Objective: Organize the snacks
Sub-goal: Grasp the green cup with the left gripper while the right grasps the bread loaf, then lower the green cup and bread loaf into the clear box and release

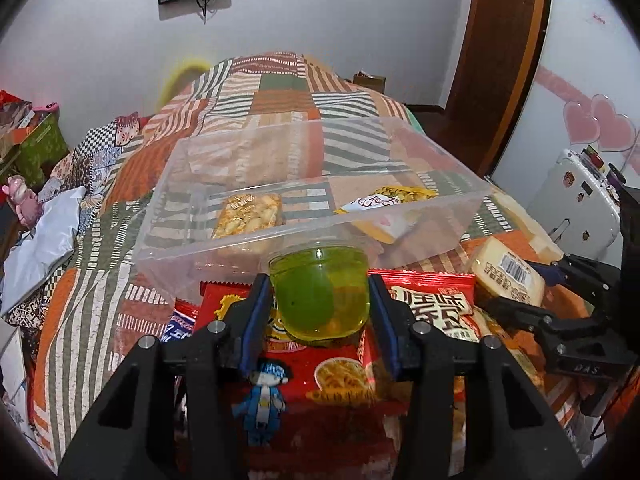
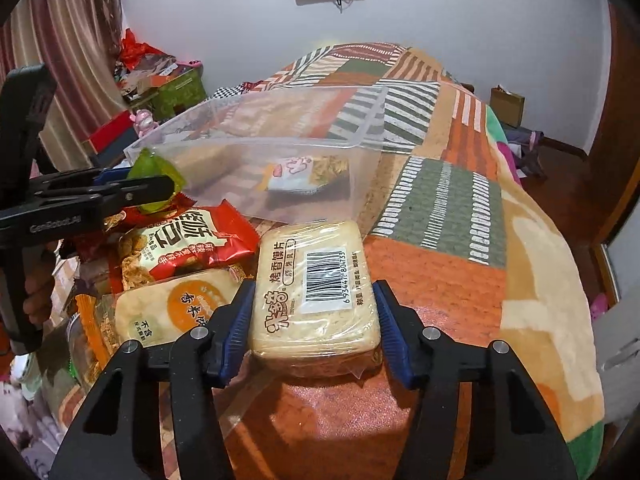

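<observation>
Your left gripper [image 1: 320, 304] pinches the green jelly cup [image 1: 320, 292], pads on both sides, above the red noodle packet [image 1: 316, 380] heaped at the near edge of the patchwork blanket [image 1: 280, 96]. Your right gripper [image 2: 316, 312] clamps the cream biscuit pack [image 2: 316, 296] at the same edge. Directly ahead the clear plastic bin [image 1: 256, 240] stands on the blanket, holding a cracker packet [image 1: 248, 216] and a yellow-white packet [image 1: 384, 208]. More snack packs crowd beside the biscuit pack.
</observation>
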`<state>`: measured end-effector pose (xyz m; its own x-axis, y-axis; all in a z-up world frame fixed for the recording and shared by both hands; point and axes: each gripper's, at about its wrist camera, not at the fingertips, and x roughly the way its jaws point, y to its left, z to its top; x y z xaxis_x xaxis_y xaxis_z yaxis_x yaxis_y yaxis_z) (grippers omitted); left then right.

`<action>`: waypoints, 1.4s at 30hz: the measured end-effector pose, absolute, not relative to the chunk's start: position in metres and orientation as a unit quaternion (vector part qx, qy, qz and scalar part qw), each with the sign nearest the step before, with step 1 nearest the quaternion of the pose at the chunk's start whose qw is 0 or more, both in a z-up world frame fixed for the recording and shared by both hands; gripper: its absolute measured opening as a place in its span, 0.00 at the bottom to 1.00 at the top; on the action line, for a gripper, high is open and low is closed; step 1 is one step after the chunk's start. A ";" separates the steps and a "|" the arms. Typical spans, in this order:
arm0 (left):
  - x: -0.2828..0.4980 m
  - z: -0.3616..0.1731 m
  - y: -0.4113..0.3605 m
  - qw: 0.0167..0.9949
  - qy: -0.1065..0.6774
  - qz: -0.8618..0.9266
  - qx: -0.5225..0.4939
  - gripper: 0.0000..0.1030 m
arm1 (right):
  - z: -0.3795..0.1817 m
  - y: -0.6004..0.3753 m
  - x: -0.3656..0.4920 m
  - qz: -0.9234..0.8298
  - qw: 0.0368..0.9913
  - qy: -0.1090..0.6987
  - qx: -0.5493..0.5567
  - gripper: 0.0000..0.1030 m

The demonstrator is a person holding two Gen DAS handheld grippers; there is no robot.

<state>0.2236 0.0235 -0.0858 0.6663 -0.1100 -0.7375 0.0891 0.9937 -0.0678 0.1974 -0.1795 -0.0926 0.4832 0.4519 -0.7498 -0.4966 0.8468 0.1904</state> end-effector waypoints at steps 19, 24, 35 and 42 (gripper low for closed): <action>0.208 -0.041 0.036 0.936 0.347 -0.053 -0.030 0.46 | -0.049 -0.178 0.203 0.277 0.889 0.365 -0.008 0.52; 0.211 -0.024 0.047 0.942 0.332 -0.043 -0.029 0.46 | -0.036 -0.171 0.209 0.283 0.894 0.348 -0.001 0.52; 0.241 -0.006 0.086 0.941 0.335 -0.016 -0.040 0.46 | -0.008 -0.141 0.236 0.292 0.904 0.311 -0.002 0.52; 0.260 -0.018 0.097 0.936 0.350 0.000 -0.029 0.46 | -0.008 -0.123 0.255 0.297 0.901 0.315 -0.007 0.52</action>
